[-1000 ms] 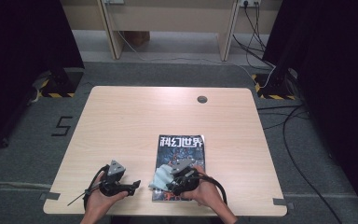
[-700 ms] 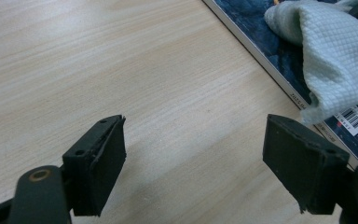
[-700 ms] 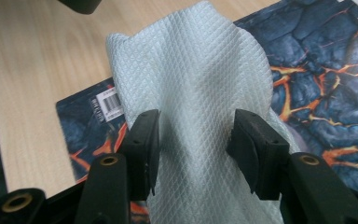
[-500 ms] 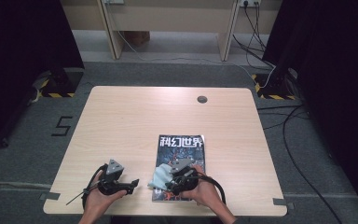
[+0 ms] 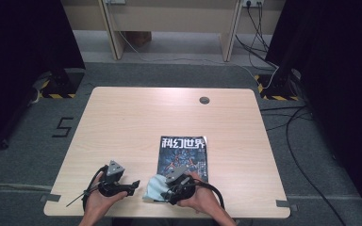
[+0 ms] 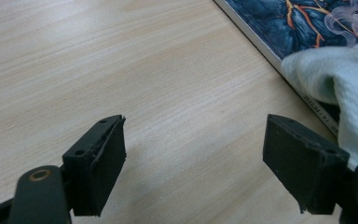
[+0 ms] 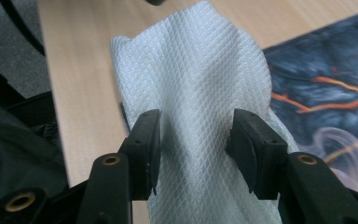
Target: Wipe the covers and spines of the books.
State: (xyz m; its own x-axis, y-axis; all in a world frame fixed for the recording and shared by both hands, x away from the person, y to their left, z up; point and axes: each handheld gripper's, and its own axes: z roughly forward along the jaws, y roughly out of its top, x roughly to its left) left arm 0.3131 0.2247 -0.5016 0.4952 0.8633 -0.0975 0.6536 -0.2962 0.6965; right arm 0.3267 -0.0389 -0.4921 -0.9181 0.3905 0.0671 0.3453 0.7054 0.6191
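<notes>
Nearest the table's front edge, two hands reach in from below in the high view, each holding a black two-jaw gripper. On the left, the left gripper (image 5: 133, 183) rests low over bare wood, with a grey three-cornered plate on top and a cable trailing behind it. Its jaws stand wide apart with nothing between them; its own view shows light wood grain in the gap.

Just to its right, the right gripper (image 5: 166, 194) is set on a crumpled white cloth (image 5: 153, 188). In the right gripper view the cloth (image 7: 196, 93), a quilted fabric with a fine diamond weave, bulges up between the two pads (image 7: 149, 149), which sit about half closed against its sides. The jaws have just been closing, with the cloth between them. The cloth lies near the front edge, partly on the wood and partly over the lower left corner of a magazine (image 5: 185, 153).

Beyond the grippers, the magazine lies flat with a dark blue cover, orange streaks and large white Chinese characters across its top. Further back, the pale wooden table (image 5: 136, 117) is bare apart from a small round cable grommet (image 5: 204, 100) near its far edge. Past the table lie grey carpet, loose cables and the legs of a wooden desk.
</notes>
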